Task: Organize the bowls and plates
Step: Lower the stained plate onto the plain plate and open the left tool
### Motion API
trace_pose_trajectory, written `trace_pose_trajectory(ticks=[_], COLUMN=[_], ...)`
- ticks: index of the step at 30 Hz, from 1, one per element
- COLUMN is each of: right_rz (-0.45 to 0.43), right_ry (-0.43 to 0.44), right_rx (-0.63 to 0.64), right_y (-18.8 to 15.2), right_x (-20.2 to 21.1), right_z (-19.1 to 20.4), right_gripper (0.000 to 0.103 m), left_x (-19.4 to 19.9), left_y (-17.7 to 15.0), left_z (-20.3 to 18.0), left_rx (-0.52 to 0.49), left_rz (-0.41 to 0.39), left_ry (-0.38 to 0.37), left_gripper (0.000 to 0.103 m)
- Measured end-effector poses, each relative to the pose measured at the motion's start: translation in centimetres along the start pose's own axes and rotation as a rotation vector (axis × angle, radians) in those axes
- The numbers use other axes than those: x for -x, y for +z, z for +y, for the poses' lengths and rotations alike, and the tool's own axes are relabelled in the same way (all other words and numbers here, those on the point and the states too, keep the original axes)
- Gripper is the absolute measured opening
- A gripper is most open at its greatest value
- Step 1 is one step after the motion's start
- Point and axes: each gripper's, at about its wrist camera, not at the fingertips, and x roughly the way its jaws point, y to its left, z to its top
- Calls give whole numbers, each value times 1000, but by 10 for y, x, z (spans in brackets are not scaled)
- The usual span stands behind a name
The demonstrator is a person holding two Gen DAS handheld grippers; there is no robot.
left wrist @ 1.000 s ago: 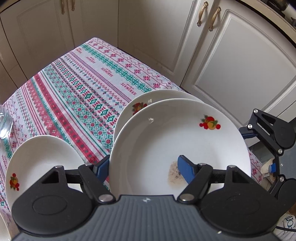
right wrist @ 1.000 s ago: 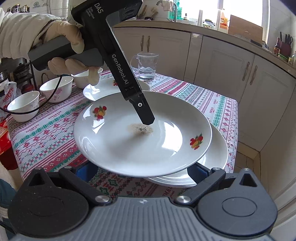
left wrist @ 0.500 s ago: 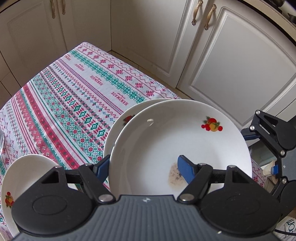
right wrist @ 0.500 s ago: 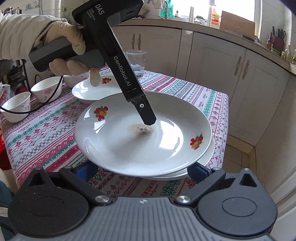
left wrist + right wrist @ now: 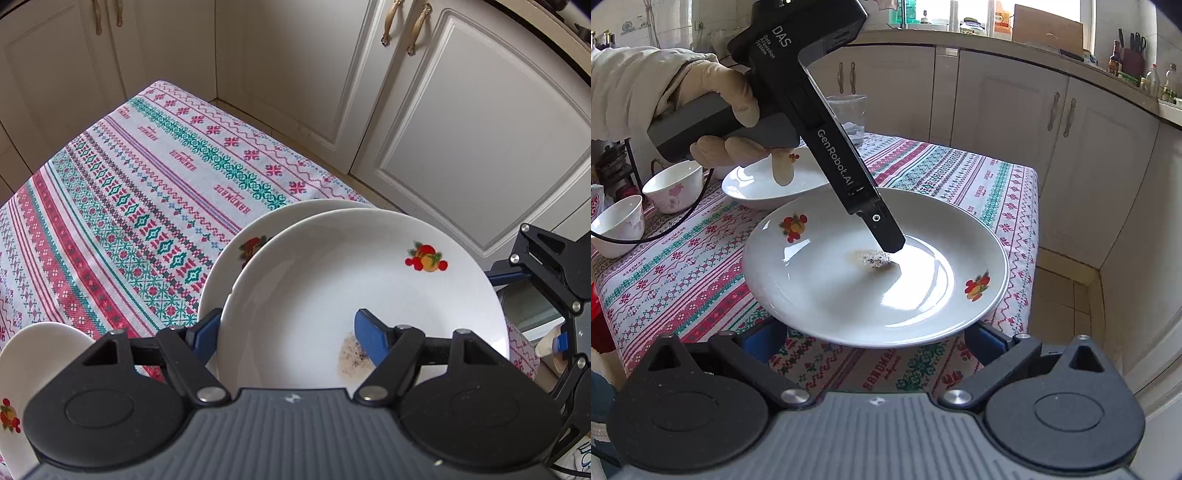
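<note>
The left gripper point(image 5: 291, 332) pinches the rim of the fruit-patterned plate point(image 5: 369, 280), centre frame, over a second plate point(image 5: 258, 236) peeking out upper left. The right gripper point(image 5: 875, 339) gapes wide beneath its near rim, gripping nothing.

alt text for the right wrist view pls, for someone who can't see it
A white plate with fruit decals and a small food smear is gripped at its rim by the left hand-held gripper and held over a patterned tablecloth. Behind it sit another plate, two small bowls and a glass.
</note>
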Motion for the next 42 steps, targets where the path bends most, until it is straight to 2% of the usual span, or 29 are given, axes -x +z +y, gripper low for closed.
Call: trace_pose_trajectory(ticks=[14,31,42], right_rz=[30,87,96], right_ry=[6,-34,-53], right_rx=[-39,-76,-76], right_y=[4,10,12], right_x=[-2,-1,1], right_z=[-3,1,4], right_gripper=[103,103,103], left_x=[-2,-5,-7], left_y=[1,8,12], left_z=[2,4,0], left_rx=[-9,19,21], left_rz=[-12,-17,28], left_ry=[-16,-26,8], left_gripper=[75,75,77])
